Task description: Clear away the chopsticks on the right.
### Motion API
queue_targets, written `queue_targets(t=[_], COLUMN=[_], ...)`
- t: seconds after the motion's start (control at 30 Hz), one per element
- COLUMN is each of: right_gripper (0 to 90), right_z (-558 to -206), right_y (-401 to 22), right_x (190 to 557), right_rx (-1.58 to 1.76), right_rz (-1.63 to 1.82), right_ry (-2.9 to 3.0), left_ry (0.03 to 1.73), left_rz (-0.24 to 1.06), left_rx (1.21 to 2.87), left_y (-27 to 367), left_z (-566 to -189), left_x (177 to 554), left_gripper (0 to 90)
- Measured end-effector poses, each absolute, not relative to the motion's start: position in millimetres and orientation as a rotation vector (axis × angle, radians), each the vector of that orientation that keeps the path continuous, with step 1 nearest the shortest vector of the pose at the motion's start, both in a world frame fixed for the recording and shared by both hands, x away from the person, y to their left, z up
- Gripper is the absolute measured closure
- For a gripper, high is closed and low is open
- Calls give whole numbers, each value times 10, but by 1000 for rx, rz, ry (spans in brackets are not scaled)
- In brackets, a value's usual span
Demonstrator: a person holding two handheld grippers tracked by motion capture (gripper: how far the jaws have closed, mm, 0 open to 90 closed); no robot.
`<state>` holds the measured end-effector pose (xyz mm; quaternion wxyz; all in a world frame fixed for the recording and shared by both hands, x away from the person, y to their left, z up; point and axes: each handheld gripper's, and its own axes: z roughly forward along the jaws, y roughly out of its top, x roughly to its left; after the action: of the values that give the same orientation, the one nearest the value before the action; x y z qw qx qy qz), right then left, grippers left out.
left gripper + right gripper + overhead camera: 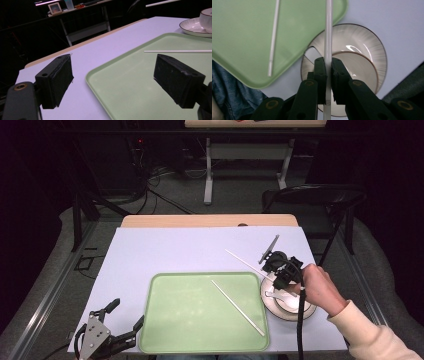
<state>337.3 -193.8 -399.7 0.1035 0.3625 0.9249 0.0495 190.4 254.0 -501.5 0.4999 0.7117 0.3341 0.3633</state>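
In the high view, the right gripper [272,265] sits in the right middle of the frame, held by a hand [320,287] that comes in from the lower right. A thin white chopstick [243,261] sticks out of it toward the upper left, above the pale purple table cover [175,250]. It is long, straight and very skinny. Just under the gripper is a white saucer [306,312] with a cup on it, but the gripper hides most of the cup, so I cannot be sure of its shape. A second chopstick [237,307] lies slanted on the green tray [170,320] in the lower middle. The left gripper [117,322] is in the lower left corner, its jaws spread wide, just beside the tray's left edge.

In the left gripper view, the two black jaws stand far apart with nothing between them. The tray [130,82] fills the lower right. The second chopstick [177,51] lies flat on it at the right. The saucer [191,27] and the cup [206,16] are in the upper right corner.

In the right gripper view, the jaws are pinching the white chopstick [328,32], which runs straight up the middle of the frame. It looks smooth and round. Behind it is the saucer [367,45] with a thin dark rim. The tray [244,37] is in the upper left, with the second chopstick [273,37] on it.
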Motion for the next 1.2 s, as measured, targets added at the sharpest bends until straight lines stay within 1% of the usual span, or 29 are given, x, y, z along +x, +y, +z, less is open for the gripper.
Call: queue_targets(t=[0.2,0.43,0.5,0.53,0.73,0.9,1.2], right_gripper=[835,835,835,835,835,835,834], right_z=[-4173,-4292,-4385,-4385,-4668,-4837,-5084], right_y=[-1805,-1768,-1744,-1744,-1672,-1661,-1625], right_x=[3264,3218,3206,3206,3210,3232,3248], right_rx=[1040,1073,1083,1083,1114,1162,1244], right_rz=[163,199,204,204,213,237,256], right_ry=[2788,2804,2810,2810,2841,2831,2781], left_ry=[803,795,790,790,789,785,789], left_rz=[879,877,878,879,885,884,890], left_rx=[1722,1725,1726,1723,1717,1718,1715], left_y=[2539,2536,2535,2534,2538,2541,2543], left_z=[-5016,-5016,-5017,-5017,-5018,-5017,-5016], left_x=[1906,1915,1913,1911,1902,1896,1886], left_gripper=[154,154,154,154,154,154,155])
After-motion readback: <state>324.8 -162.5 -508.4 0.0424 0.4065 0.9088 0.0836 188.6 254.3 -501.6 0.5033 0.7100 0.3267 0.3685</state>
